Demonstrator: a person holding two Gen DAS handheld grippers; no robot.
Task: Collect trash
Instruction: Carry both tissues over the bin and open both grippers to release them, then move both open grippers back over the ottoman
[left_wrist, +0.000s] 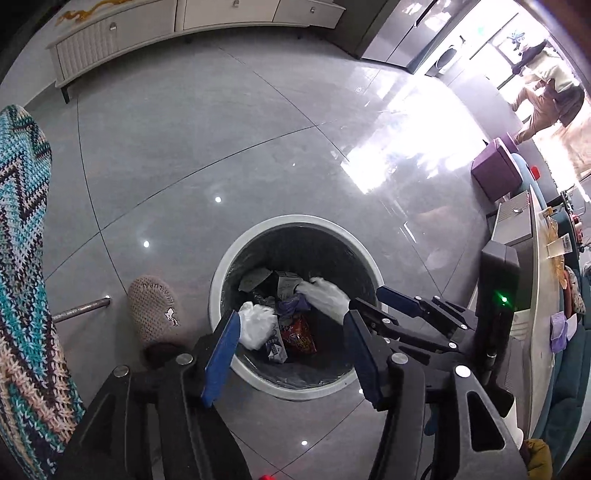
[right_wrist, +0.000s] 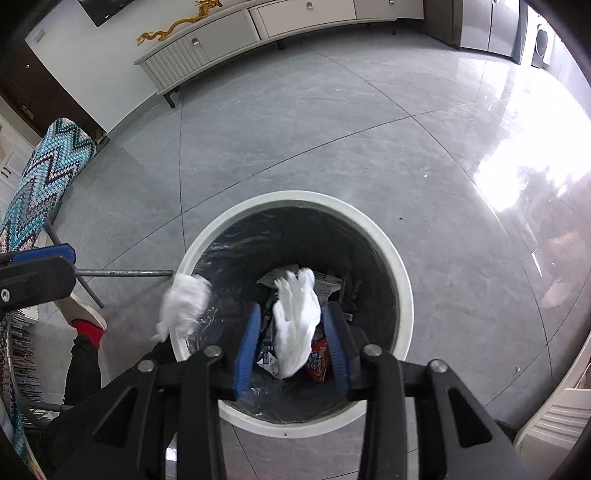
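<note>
A round white trash bin (left_wrist: 221, 273) (right_wrist: 402, 288) with a black liner stands on the grey tile floor, below both grippers. Inside lie a red snack wrapper (left_wrist: 299, 336), a small carton (left_wrist: 275, 349) and grey paper. My left gripper (left_wrist: 291, 317) hangs open over the bin, with a crumpled white tissue (left_wrist: 255, 325) loose beside its left pad, at the bin's left rim (right_wrist: 184, 302). My right gripper (right_wrist: 291, 308) is open above the bin's middle. A second white tissue (right_wrist: 295, 325) (left_wrist: 325, 295) sits blurred between its blue pads, not pressed by them.
A slippered foot (left_wrist: 155, 314) stands left of the bin, next to a metal leg (left_wrist: 81, 306) and a knitted zigzag throw (left_wrist: 22, 258). A white cabinet (left_wrist: 147, 33) lines the far wall. At the right are a purple stool (left_wrist: 495, 170) and a low table (left_wrist: 539, 295).
</note>
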